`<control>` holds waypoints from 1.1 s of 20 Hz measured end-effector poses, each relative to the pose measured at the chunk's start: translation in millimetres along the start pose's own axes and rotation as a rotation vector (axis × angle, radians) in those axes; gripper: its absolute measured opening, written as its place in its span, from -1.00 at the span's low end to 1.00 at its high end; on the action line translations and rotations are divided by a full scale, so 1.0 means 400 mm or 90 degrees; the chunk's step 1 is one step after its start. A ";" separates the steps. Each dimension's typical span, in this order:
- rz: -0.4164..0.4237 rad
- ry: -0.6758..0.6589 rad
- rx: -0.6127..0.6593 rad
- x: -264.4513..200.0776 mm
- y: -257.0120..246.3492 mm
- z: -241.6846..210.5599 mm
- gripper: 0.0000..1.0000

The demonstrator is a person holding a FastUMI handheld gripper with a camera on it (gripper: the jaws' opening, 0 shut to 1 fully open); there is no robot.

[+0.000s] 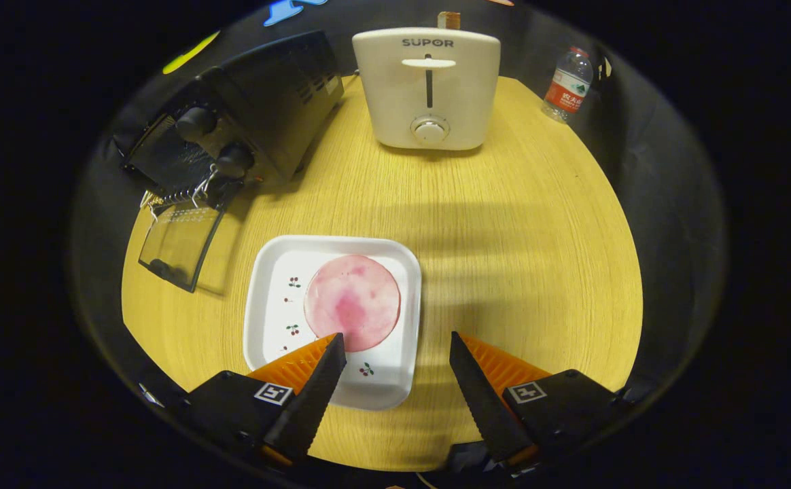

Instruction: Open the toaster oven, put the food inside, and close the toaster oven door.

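A round pink slice of food [352, 302] lies on a white square plate [280, 305] on the wooden table. My gripper [397, 337] is open above the plate's near right edge. Its left fingertip hangs over the slice's near rim, and its right fingertip is over bare table. Nothing is between the fingers. The black toaster oven [246, 115] stands far off to the left, beyond the plate. Its glass door [181, 241] is folded down flat onto the table, and a wire rack shows at its mouth.
A white pop-up toaster [428, 88] with a slice of bread in its slot stands at the back of the table. A plastic water bottle [567, 85] is at the back right. Bare wooden table [518, 244] lies ahead and to the right.
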State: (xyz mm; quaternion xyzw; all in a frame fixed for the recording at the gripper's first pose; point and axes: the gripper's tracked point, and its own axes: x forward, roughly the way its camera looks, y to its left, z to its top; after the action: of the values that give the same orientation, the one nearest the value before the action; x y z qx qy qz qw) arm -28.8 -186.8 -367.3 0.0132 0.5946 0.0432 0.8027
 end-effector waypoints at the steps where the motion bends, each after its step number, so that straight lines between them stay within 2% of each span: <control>1: 0.004 0.009 0.002 0.003 0.002 -0.005 0.98; 4: 0.001 0.021 0.024 0.010 -0.011 0.002 0.59; 7: -0.027 0.026 0.048 0.015 -0.036 0.001 0.20; 11: 0.001 0.069 0.093 0.016 -0.035 -0.009 -0.30; 14: 0.012 0.085 0.112 0.039 -0.039 -0.018 -0.52; 17: 0.026 0.075 0.100 0.008 -0.040 -0.006 -0.69; 18: 0.037 0.082 0.098 0.007 -0.039 -0.011 -0.82; 22: 0.086 0.082 0.122 0.009 -0.029 -0.013 -0.96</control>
State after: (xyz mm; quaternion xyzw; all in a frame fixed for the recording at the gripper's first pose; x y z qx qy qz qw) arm -32.1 -198.1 -372.9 0.1272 0.6438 0.0407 0.7534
